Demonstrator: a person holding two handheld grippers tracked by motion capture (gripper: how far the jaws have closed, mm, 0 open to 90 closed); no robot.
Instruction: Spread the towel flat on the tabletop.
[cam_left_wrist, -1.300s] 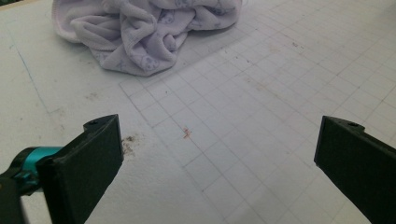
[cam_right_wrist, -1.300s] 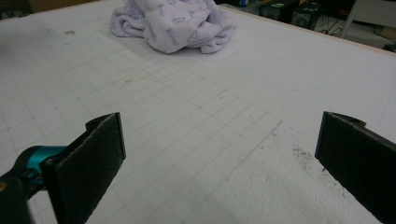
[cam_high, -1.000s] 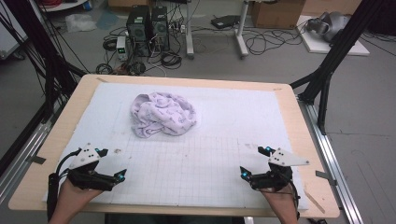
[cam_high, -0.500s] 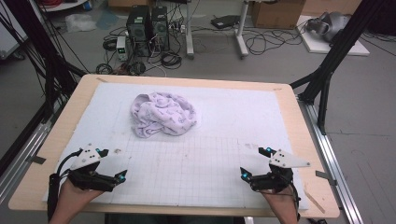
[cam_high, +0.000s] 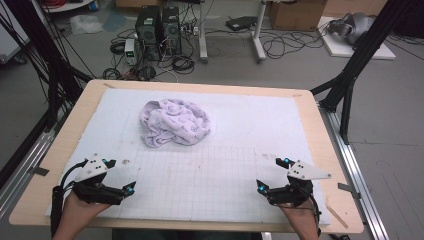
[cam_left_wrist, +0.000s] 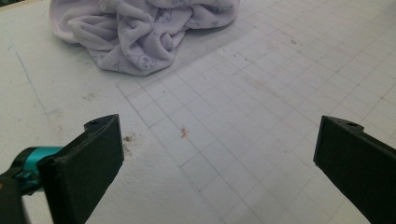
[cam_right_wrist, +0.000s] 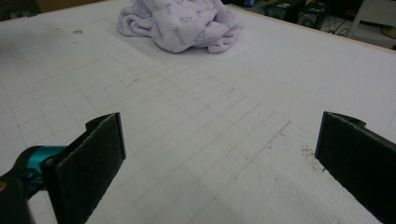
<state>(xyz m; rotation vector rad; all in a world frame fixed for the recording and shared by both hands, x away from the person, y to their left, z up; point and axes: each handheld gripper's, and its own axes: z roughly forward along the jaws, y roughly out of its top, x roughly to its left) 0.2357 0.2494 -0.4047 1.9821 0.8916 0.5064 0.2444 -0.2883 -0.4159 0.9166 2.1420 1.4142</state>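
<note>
Both grippers sit low at the near edge of the table, one at each corner of the white gridded mat, and neither has anything in its grasp. The left gripper has its jaws spread wide, with only bare mat between them in the left gripper view. The right gripper is the same story, its jaws wide apart with printed grid squares and some dark specks between them in its own view.

The crumpled lilac cloth lies in a loose heap well ahead of both tools, out past the far edge of the grid lines. From the left gripper it sits forward and off toward the other hand's side; in the left gripper view the cloth bunches up beyond the left jaw, well apart from it, its small printed pattern showing on the folds. From the right gripper it is forward and across toward the left hand; in the right gripper view the cloth rests far up the mat, ahead of the open gap and a little toward the left jaw.

Nothing touches the cloth. A small reddish mark sits on the mat just ahead of the left gripper's open gap.
</note>
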